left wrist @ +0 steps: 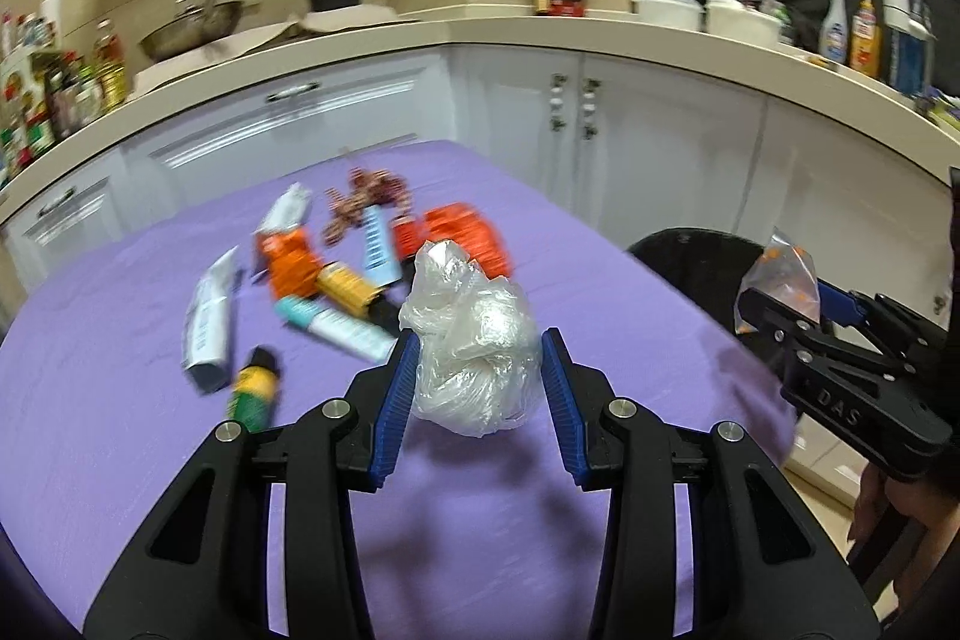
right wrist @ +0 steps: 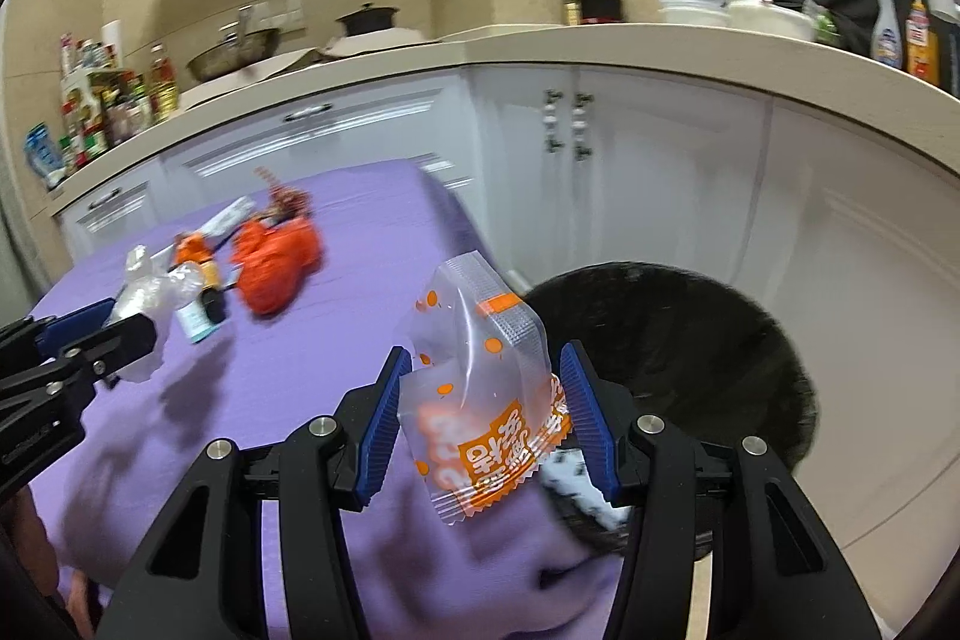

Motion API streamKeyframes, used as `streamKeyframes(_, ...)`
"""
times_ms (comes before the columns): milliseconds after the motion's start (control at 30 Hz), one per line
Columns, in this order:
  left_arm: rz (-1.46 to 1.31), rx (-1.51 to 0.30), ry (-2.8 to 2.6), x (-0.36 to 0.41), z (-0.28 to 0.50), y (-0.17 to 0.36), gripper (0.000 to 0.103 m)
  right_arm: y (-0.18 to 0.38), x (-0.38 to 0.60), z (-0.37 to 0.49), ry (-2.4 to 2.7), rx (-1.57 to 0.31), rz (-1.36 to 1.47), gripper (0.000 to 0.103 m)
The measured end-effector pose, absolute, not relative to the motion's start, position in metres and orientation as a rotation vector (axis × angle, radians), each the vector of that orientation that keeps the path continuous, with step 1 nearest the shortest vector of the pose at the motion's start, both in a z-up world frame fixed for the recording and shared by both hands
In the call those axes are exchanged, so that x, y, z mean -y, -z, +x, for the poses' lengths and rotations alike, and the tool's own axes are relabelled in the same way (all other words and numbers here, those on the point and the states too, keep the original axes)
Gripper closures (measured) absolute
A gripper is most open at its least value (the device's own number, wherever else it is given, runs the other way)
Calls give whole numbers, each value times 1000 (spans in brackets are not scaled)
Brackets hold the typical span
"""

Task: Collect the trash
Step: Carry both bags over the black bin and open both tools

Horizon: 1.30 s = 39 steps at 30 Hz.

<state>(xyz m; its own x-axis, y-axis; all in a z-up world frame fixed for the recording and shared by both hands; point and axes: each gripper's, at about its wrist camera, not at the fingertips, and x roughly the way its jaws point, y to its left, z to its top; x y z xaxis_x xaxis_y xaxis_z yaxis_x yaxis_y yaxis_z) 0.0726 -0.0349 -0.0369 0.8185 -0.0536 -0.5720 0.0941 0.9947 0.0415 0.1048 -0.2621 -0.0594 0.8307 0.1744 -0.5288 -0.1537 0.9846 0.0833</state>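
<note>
My left gripper [left wrist: 480, 346] is shut on a crumpled clear plastic bag [left wrist: 474, 346], held above the purple table [left wrist: 150, 460]; the bag also shows in the right wrist view [right wrist: 150, 292]. My right gripper [right wrist: 483, 364] is shut on a clear wrapper with orange print [right wrist: 480, 400], held at the table's right edge beside a black trash bin [right wrist: 678, 340]. The bin [left wrist: 690, 262] and the wrapper [left wrist: 780, 280] also show in the left wrist view. More trash lies on the table: an orange bag [left wrist: 462, 238], tubes and packets [left wrist: 324, 286], a green bottle [left wrist: 255, 388].
White cabinets [left wrist: 600, 130] and a beige counter [left wrist: 540, 34] with pots, bottles and bowls stand behind the table. The bin stands on the floor right of the table. A dried flower sprig [left wrist: 366, 196] lies at the far end of the pile.
</note>
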Motion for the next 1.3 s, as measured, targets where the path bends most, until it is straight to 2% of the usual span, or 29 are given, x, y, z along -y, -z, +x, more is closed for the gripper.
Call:
streamKeyframes(367, 120, -593, 222, 109, 113, 34, 63, 50, 326, 125, -33, -542, 67, 52)
streamKeyframes(733, 178, -619, 296, 181, 168, 45, 62, 66, 360, 160, 15, -574, 88, 51)
streamKeyframes(800, 200, -626, 300, 191, 174, 49, 61, 70, 364, 168, 21, -588, 94, 45)
streamKeyframes(867, 207, -640, 301, 198, 183, 54, 48, 72, 367, 172, 30, -590, 103, 39)
streamKeyframes(933, 201, -650, 300, 200, 188, 57, 43, 74, 371, 175, 40, -594, 111, 39)
streamKeyframes(1067, 192, -666, 302, 199, 191, 60, 38, 77, 374, 176, 49, -597, 121, 38)
streamKeyframes(1300, 187, -651, 302, 195, 188, 57, 36, 74, 373, 173, 51, -596, 115, 38)
